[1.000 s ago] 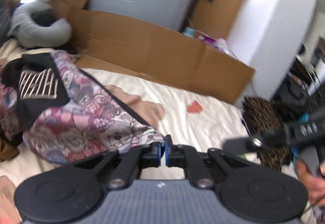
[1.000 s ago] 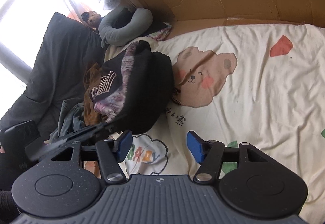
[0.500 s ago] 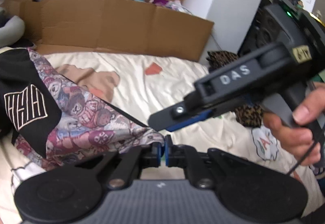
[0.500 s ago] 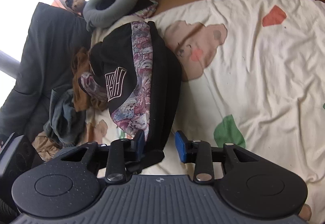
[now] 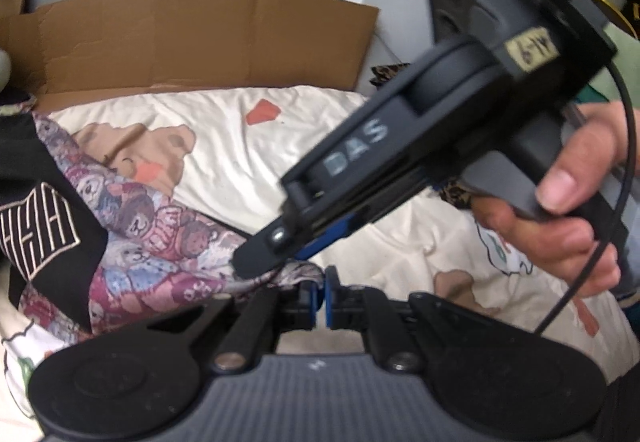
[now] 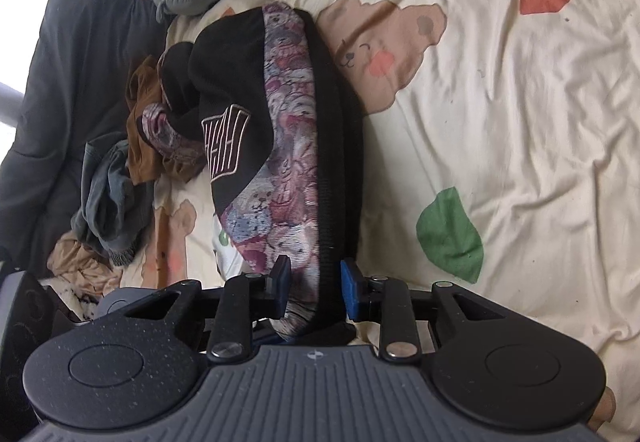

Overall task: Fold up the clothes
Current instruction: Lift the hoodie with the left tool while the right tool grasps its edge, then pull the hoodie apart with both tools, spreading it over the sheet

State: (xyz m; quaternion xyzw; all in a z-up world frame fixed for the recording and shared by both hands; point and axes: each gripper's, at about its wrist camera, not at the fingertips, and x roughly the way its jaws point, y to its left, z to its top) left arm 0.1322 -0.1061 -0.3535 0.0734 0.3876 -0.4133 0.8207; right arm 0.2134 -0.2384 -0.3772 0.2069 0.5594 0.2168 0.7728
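Fabric of the patterned garment (image 6: 292, 145) sat clamped in my right gripper (image 6: 314, 282); my left gripper (image 5: 318, 300) pinched its corner, jaws together.

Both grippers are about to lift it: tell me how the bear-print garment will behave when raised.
The bear-print garment lies bunched and creased, so it will probably sag between the right gripper and left gripper. Its thick ribbed black hem suggests some weight. Loose folds may unfurl.

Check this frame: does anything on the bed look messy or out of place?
Yes. Beside the patterned garment both grippers hold, a heap of unfolded clothes lies crumpled at the bed's left edge. The bedsheet is wrinkled. Nothing looks spilled or damaged.
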